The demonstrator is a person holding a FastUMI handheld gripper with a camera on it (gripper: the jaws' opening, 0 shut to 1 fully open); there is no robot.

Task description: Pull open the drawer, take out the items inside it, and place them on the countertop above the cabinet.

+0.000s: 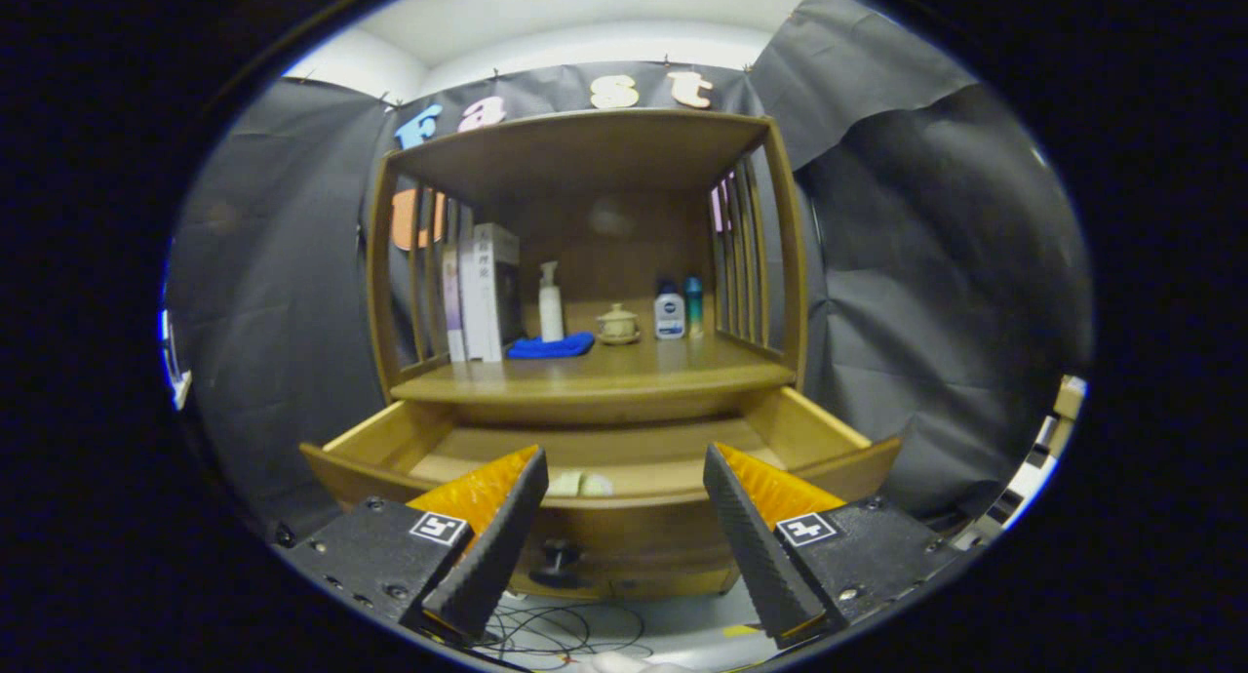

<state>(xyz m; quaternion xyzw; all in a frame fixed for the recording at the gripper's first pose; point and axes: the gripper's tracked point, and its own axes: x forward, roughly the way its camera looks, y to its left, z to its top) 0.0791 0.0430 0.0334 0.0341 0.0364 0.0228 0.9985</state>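
The wooden cabinet's drawer (829,439) stands pulled out toward me, its dark knob (560,556) on the front panel between my fingers. A small pale item (580,484) lies inside the drawer just behind the front panel, partly hidden by it. The countertop (595,371) lies above the drawer. My gripper (624,517) is open, held in front of the drawer front, with nothing between its fingers.
On the countertop stand boxes (483,297) at the left, a white pump bottle (551,307), a blue cloth (551,346), a small lidded cup (618,324) and two bottles (678,310) at the back. Slatted side rails (741,254) flank it. Cables (556,634) lie on the floor below.
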